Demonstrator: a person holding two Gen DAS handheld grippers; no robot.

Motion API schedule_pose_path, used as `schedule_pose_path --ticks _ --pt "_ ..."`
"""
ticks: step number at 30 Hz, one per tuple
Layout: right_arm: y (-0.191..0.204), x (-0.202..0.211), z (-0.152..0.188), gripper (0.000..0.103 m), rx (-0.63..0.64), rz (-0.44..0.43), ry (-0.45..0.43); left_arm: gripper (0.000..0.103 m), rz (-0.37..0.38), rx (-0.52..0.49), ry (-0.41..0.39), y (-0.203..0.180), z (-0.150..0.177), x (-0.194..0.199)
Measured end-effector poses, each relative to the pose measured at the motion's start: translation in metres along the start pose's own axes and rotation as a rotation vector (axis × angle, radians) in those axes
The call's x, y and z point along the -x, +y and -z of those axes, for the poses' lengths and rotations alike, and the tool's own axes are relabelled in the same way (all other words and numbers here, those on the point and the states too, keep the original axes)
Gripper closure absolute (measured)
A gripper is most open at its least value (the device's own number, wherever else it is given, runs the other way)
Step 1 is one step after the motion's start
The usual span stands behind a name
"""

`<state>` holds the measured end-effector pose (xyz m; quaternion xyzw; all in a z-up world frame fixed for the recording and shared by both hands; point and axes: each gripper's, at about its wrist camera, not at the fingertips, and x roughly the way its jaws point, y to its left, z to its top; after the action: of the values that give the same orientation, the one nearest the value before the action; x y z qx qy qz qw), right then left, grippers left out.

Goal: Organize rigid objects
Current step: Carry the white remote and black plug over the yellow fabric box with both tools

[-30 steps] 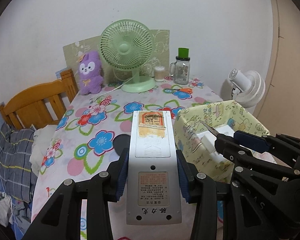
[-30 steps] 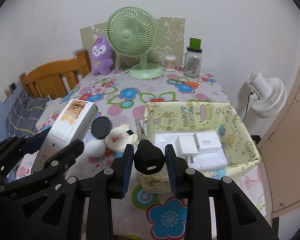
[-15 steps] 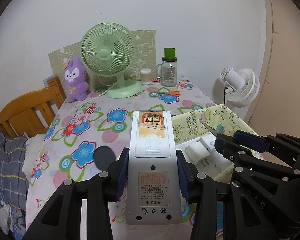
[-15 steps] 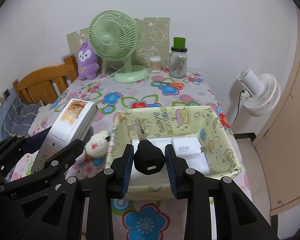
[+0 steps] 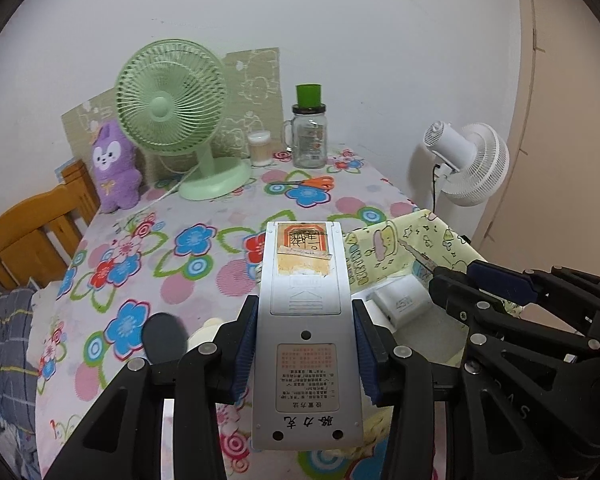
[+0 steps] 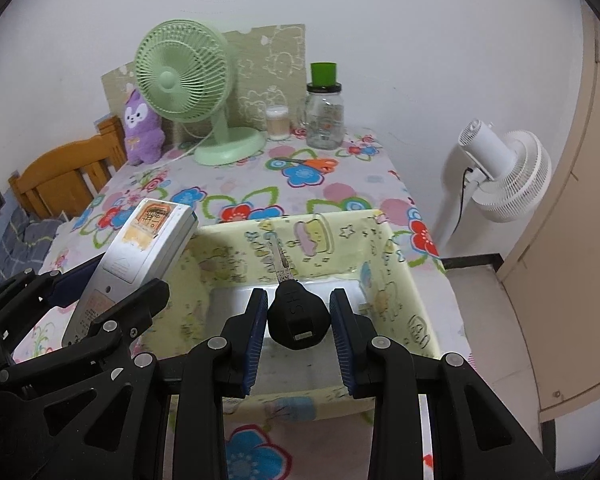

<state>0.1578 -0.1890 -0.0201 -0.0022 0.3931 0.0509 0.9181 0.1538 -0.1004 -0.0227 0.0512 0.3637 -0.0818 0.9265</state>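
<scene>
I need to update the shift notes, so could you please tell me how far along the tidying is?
Done: a white 45W charger lies in the yellow fabric basket. In hand: the left gripper clamps a white remote control, and the right gripper grips a black-headed key above the basket. Left: a black oval object and orange scissors remain on the table.

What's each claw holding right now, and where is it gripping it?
The left claw holds the white remote by its long sides, near mid-length. The right claw pinches the key by its black head, blade pointing forward over the yellow basket.
</scene>
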Motion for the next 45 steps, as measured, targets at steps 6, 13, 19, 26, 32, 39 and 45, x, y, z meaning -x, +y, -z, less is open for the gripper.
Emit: schedule_pose_path --ticks 6,13,19,26,32,39,45 --pt "-0.017 -0.018 -0.004 0.068 -0.023 0.026 0.026 0.058 0.027 -0.015 0.032 -0.009 -0.005 -0.023" --pt "-0.029 -0.037 -0.005 0.068 -0.038 0.044 0.07 0.058 0.054 -0.036 0.078 -0.016 -0.009 -0.047" --pt "-0.034 -0.047 -0.008 0.068 -0.051 0.044 0.091 0.058 0.043 -0.066 0.076 -0.019 -0.013 -0.055" --pt "-0.039 -0.058 -0.007 0.068 -0.049 0.068 0.119 0.058 0.055 -0.089 0.1 -0.023 -0.014 -0.068" --pt "-0.039 -0.066 -0.008 0.068 -0.038 0.084 0.134 0.058 0.065 -0.117 0.16 -0.023 -0.014 -0.083" --pt "-0.033 -0.071 -0.008 0.068 0.003 0.117 0.133 0.059 0.068 -0.131 0.236 -0.023 -0.014 -0.093" --pt "-0.028 -0.075 -0.008 0.068 0.033 0.153 0.143 0.058 0.044 -0.168 0.254 -0.025 -0.013 -0.097"
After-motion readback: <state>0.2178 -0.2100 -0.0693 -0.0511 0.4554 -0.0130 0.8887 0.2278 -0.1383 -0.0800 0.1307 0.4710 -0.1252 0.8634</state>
